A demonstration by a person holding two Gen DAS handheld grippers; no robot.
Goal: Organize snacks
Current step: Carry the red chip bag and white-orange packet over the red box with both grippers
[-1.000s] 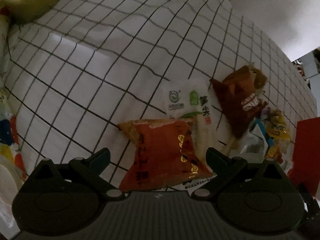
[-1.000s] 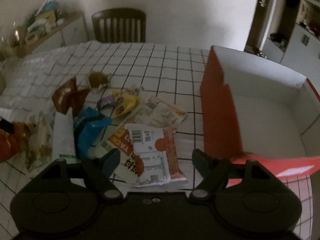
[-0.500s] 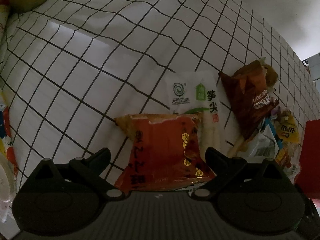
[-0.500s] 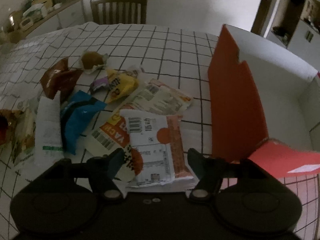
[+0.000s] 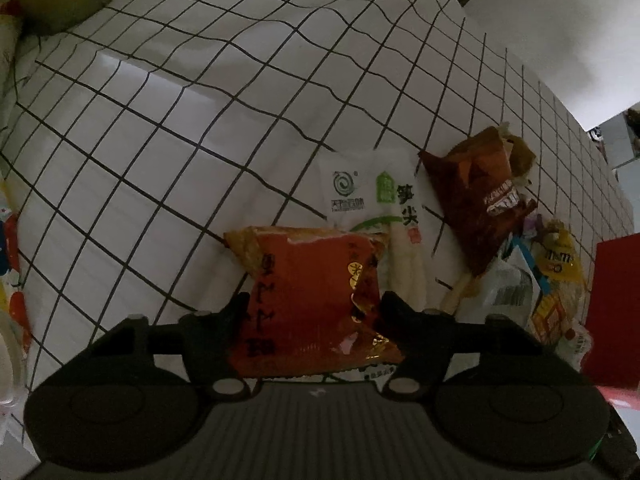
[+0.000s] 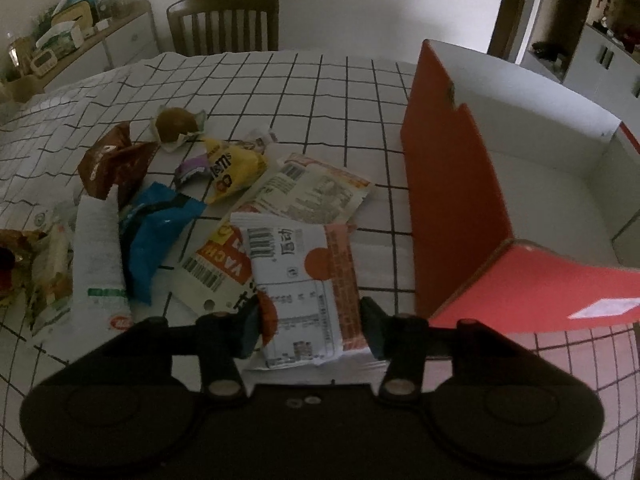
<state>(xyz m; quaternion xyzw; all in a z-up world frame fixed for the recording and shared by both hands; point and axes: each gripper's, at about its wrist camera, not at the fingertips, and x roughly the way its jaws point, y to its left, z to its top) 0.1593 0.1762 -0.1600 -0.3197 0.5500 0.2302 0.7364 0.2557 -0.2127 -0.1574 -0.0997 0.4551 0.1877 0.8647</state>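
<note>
A: Orange-red snack packet (image 5: 308, 300) sits between the fingers of the left claw (image 5: 314, 310); both pads touch its sides, so clamped on it.

B: Right claw (image 6: 310, 318)?

A: Closed onto the white packet with orange print (image 6: 304, 280), fingers pressing its left and right edges. That packet lies on top of a yellow-and-white wrapper (image 6: 218, 264).

B: Outward from the left one?

A: White bamboo-shoot pack (image 5: 376, 208) partly under the orange-red one, brown bag (image 5: 476, 204) just beside it. All on the checked desk (image 5: 180, 128).

B: And the right?

A: Blue bag (image 6: 156, 220), yellow M&M's bag (image 6: 232, 168), brown bag again (image 6: 112, 160), and a round brown snack in clear wrap (image 6: 176, 122) spread toward the far side. Red box with white inside (image 6: 452, 184) stands open just beside the pile. Chair (image 6: 224, 24) at the desk's far edge.
</note>
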